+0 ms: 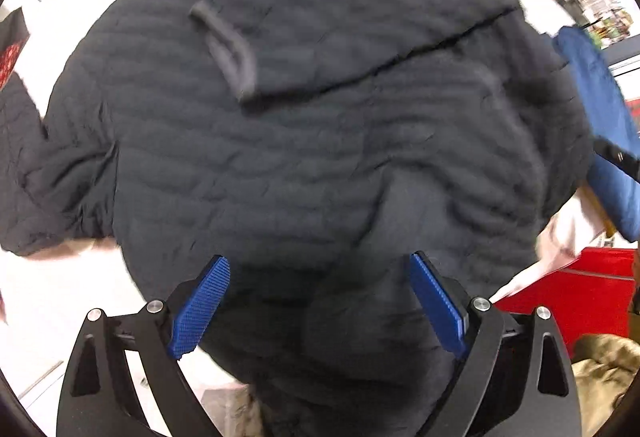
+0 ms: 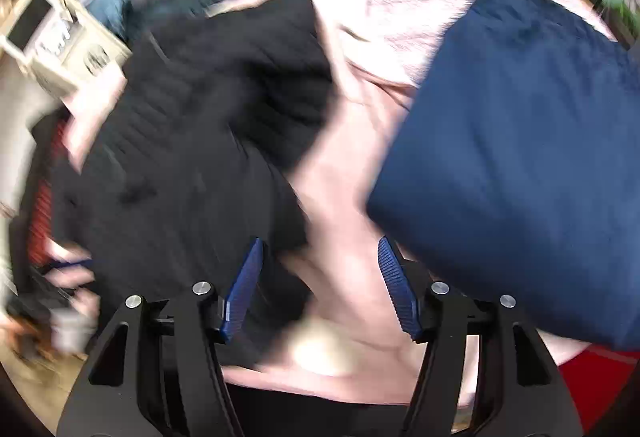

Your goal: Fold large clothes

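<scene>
While both views smear with motion, the layout is readable enough: a black quilted jacket (image 1: pixel 304 125) lies spread flat on a pale pink cover (image 2: pixel 360 141), and everything else can be placed from that jacket. One sleeve is already crossed over the body, its cuff (image 1: pixel 228 49) resting near the middle of the jacket's upper part; the other sleeve trails off toward the left edge of the left wrist view. The jacket's long axis seems to run from the hem, down by the left gripper (image 1: pixel 320 301), away to the collar at the far side. That gripper hangs directly over the hem end, its blue pads (image 1: pixel 200 309) spread wide with dark fabric beneath them but nothing pinched, as far as I can see. The right gripper (image 2: pixel 320 285) sits off the jacket's right-hand edge, jaws partly apart and empty, pink cover showing between them and the jacket's border just to the left of its left pad. A folded navy garment (image 2: pixel 520 157) lies beside the jacket on that same side, apart from it. I judge the left hand better placed for the hem, while the right would have to shift leftward onto the jacket before both could lift the hem toward the collar.
</scene>
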`<action>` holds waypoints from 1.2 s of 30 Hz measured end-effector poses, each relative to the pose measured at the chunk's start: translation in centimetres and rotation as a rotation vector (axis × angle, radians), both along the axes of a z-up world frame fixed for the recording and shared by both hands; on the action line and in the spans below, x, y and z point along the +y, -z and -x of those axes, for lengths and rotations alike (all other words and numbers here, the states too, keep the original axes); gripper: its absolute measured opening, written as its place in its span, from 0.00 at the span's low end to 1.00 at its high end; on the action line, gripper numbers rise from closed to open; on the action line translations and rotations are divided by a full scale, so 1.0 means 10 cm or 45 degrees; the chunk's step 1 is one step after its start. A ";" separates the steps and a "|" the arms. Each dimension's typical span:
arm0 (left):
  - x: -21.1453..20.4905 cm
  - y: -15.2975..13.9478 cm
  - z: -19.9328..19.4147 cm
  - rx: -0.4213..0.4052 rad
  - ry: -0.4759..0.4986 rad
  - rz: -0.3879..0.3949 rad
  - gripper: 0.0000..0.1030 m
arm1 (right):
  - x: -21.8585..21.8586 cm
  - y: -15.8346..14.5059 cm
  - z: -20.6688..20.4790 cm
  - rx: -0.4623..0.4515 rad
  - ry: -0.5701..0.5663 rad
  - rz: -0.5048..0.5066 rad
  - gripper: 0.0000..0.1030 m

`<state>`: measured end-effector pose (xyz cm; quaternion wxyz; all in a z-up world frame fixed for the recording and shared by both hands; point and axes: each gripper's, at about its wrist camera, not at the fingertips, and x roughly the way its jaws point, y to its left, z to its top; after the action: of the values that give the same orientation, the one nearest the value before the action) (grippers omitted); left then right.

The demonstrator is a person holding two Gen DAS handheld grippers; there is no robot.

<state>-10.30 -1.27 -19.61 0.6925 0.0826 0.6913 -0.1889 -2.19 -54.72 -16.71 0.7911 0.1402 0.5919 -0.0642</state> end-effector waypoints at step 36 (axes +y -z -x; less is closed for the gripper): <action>0.57 -0.22 -0.08 -0.013 -0.225 0.038 0.86 | 0.30 -0.34 -0.01 -0.193 0.016 -0.313 0.01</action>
<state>-9.53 4.38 -17.44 0.7112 0.0117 0.6895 -0.1369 -2.07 -51.73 -13.26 0.8100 0.2443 0.5329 0.0146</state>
